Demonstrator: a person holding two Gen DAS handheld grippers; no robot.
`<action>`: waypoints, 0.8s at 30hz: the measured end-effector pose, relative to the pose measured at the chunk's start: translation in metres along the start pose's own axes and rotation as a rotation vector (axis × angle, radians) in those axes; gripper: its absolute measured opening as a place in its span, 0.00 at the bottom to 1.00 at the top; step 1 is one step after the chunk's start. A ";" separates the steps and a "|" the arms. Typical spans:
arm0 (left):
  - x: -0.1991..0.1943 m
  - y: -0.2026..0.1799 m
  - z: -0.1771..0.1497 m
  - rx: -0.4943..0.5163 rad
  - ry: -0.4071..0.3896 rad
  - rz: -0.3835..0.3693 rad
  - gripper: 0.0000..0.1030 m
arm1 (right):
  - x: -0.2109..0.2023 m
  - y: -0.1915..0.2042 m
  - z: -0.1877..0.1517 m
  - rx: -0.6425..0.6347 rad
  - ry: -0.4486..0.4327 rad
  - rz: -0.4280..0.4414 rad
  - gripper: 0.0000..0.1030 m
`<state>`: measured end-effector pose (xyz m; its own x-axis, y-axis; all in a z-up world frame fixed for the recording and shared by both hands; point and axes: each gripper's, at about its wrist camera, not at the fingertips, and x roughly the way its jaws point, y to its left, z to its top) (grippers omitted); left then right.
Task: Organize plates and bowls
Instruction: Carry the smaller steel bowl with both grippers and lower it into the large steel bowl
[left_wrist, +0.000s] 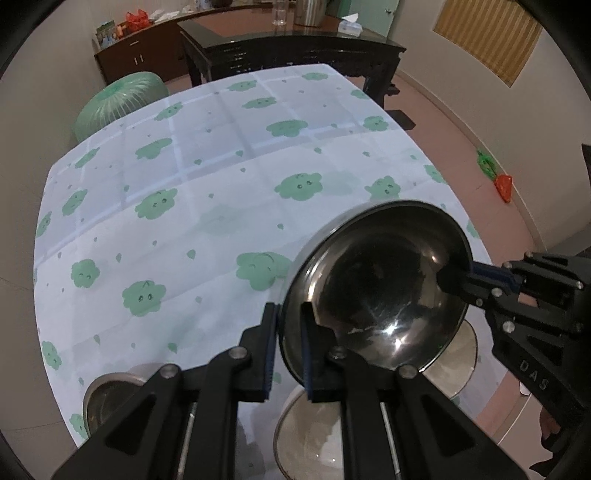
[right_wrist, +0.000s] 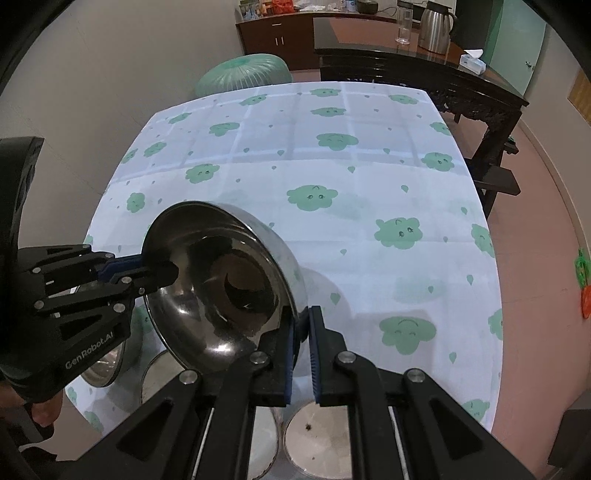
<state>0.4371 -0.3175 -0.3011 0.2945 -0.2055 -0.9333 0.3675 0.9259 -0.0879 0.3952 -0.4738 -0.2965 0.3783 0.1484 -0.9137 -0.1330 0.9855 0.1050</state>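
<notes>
A large steel bowl (left_wrist: 380, 284) is held tilted above the table between both grippers; it also shows in the right wrist view (right_wrist: 218, 280). My left gripper (left_wrist: 290, 328) is shut on its near-left rim. My right gripper (right_wrist: 301, 328) is shut on the opposite rim, and shows in the left wrist view (left_wrist: 458, 277). My left gripper shows in the right wrist view (right_wrist: 159, 271). Below the bowl lie two pale plates (left_wrist: 314, 435) (left_wrist: 454, 354), also in the right wrist view (right_wrist: 325, 443) (right_wrist: 159, 376). A second steel bowl (left_wrist: 110, 391) sits at the near left, also in the right wrist view (right_wrist: 107, 365).
The table has a white cloth with green clouds (left_wrist: 221, 192) (right_wrist: 351, 229). A green stool (left_wrist: 122, 99) stands beyond it. A dark wooden table (left_wrist: 295, 48) with a glass and tissue box stands behind. Red floor lies to the right.
</notes>
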 end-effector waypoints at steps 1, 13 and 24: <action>-0.002 -0.001 -0.002 0.002 -0.002 0.000 0.09 | -0.003 0.002 -0.003 0.001 -0.002 -0.002 0.08; -0.016 -0.005 -0.040 0.025 0.011 -0.003 0.09 | -0.018 0.017 -0.042 0.026 0.022 0.004 0.09; -0.004 -0.004 -0.078 0.042 0.065 0.017 0.09 | -0.004 0.036 -0.077 0.040 0.095 0.023 0.09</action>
<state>0.3656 -0.2954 -0.3239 0.2434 -0.1672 -0.9554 0.3999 0.9147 -0.0582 0.3184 -0.4450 -0.3192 0.2863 0.1643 -0.9439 -0.1033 0.9847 0.1401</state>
